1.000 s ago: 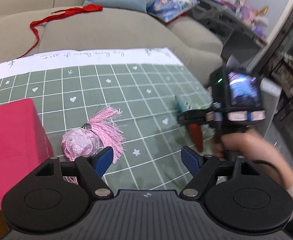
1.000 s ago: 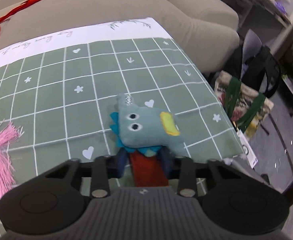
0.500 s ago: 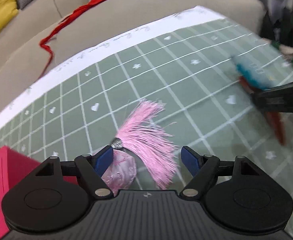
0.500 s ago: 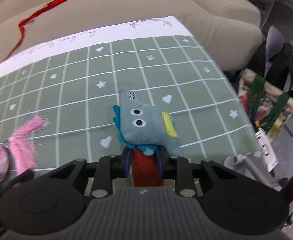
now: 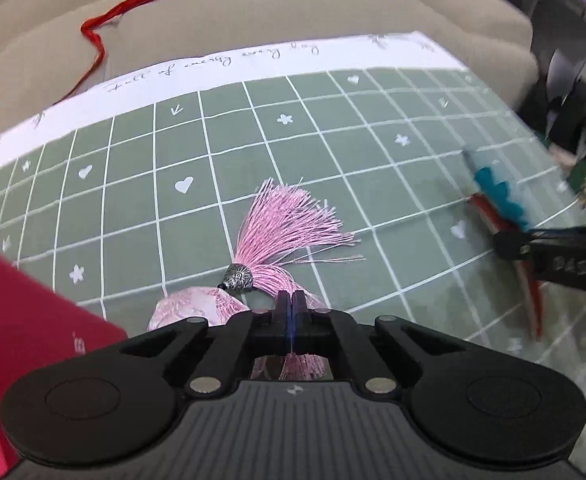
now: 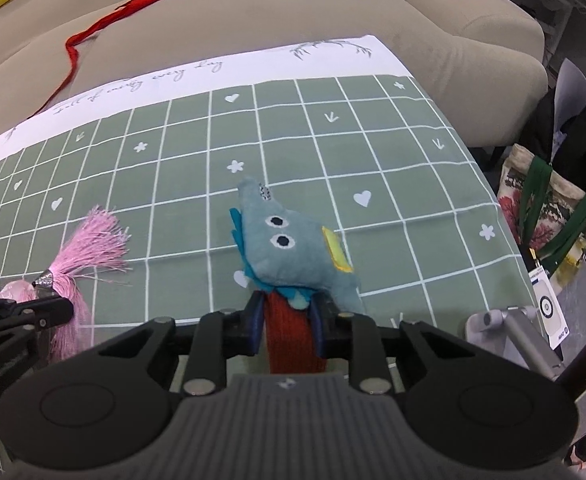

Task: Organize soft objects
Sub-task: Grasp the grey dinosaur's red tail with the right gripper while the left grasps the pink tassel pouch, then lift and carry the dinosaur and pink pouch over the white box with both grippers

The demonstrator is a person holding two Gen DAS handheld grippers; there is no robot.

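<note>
A pink tassel (image 5: pixel 289 220) with a silver bead (image 5: pixel 239 278) and a pink silk pouch (image 5: pixel 189 308) lies on the green grid cloth (image 5: pixel 333 140). My left gripper (image 5: pixel 291 304) is shut on the tassel's threads just right of the bead; the right wrist view shows this gripper (image 6: pixel 59 308) pinching the tassel (image 6: pixel 93 244). A grey-blue stuffed creature (image 6: pixel 289 244) with two eyes and a yellow patch has a red knitted tail (image 6: pixel 289 332). My right gripper (image 6: pixel 287 316) is shut on that tail. In the left wrist view the creature (image 5: pixel 497 196) is at the right, blurred.
A pink box (image 5: pixel 21 320) stands at the cloth's left front. A red ribbon (image 6: pixel 93 32) lies on the beige sofa (image 6: pixel 333 12) behind the table. A floral tote bag (image 6: pixel 553 220) sits on the floor past the table's right edge.
My left gripper came down over the tassel and closed on its threads. My right gripper tightened on the creature's red tail and has stayed about where it was.
</note>
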